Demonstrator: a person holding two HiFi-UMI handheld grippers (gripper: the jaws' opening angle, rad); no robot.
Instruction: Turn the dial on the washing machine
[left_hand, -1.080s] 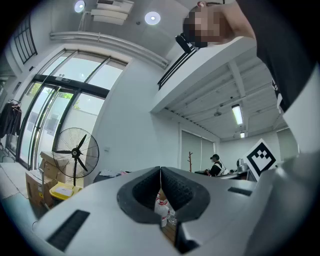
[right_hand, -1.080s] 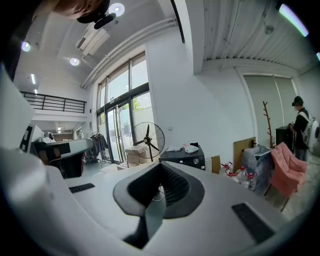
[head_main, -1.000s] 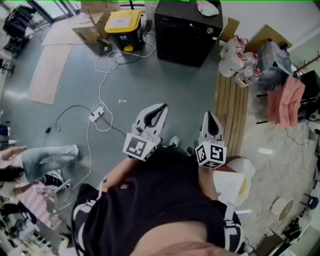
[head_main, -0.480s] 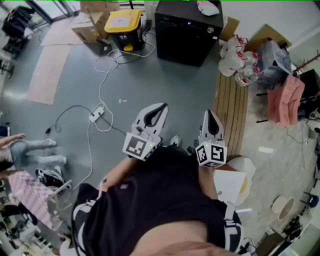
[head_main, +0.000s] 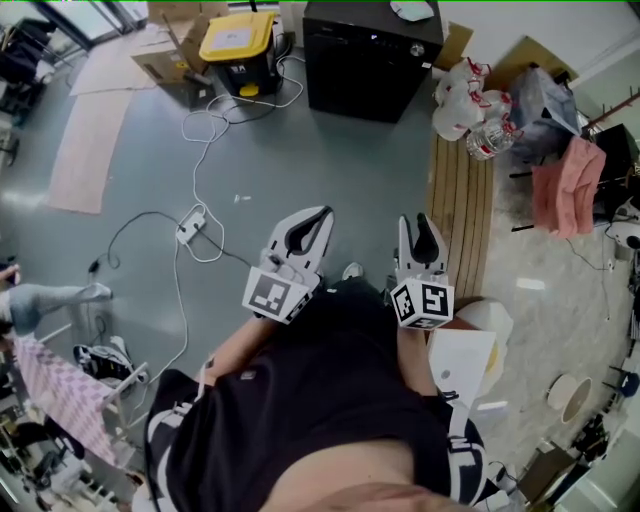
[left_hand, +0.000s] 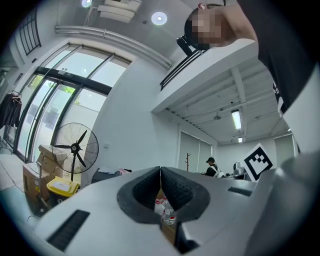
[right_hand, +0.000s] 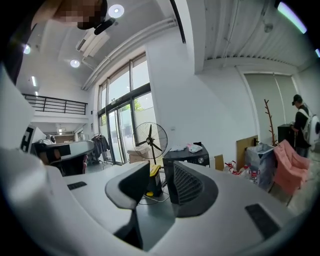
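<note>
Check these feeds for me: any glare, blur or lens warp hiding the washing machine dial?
Head view: evenly lit and sharp, but the washing machine sits small at the top edge, its dial a bright speck. Left gripper view: heavy fisheye, dark corners, windows very bright. Right gripper view: same warp, dial visible.

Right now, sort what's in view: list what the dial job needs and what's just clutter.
Job: washing machine; its dial; right gripper, jaws opening on nothing.
Clutter: yellow-lidded bin; power strip; bagged bottles; pink cloth; fan.
</note>
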